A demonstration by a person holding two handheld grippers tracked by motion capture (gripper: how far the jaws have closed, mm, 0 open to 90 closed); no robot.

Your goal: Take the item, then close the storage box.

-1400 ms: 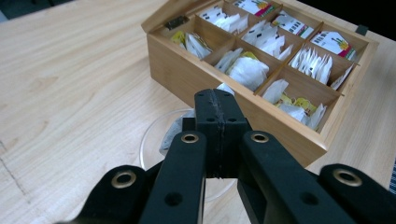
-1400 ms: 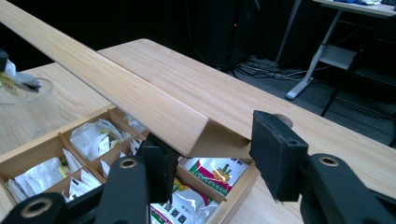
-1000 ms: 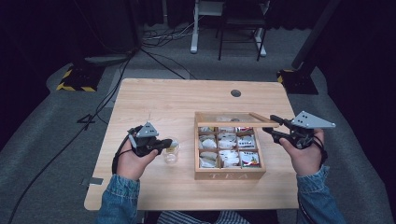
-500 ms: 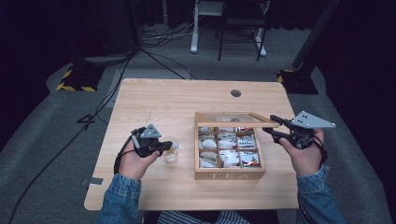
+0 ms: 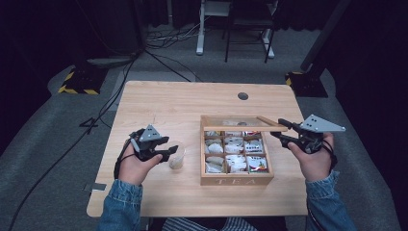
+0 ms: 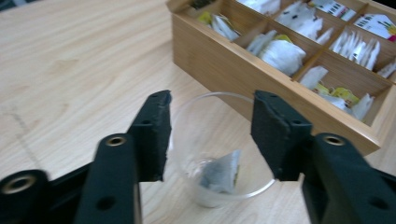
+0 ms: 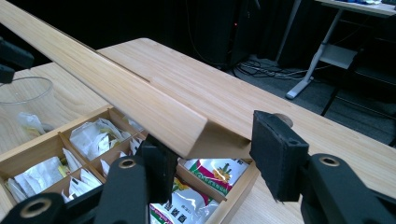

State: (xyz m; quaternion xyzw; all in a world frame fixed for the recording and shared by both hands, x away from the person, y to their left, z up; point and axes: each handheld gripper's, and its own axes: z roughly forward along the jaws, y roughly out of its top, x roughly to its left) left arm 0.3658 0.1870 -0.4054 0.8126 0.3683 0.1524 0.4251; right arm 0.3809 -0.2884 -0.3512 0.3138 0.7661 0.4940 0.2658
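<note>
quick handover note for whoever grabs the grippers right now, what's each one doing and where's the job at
Left gripper: open, jaws either side of the clear cup, not closed on it.
Right gripper: open, jaws at the corner of the raised lid, one just under its edge, one clear. I can't tell whether it bears the lid.
Tea box: open mid-table, compartments full of tea bags. Cup stands just left of it.
Done: one tea bag lies in the cup.
Left, probably: lower the lid to close the box, and move the left gripper off the cup.
</note>
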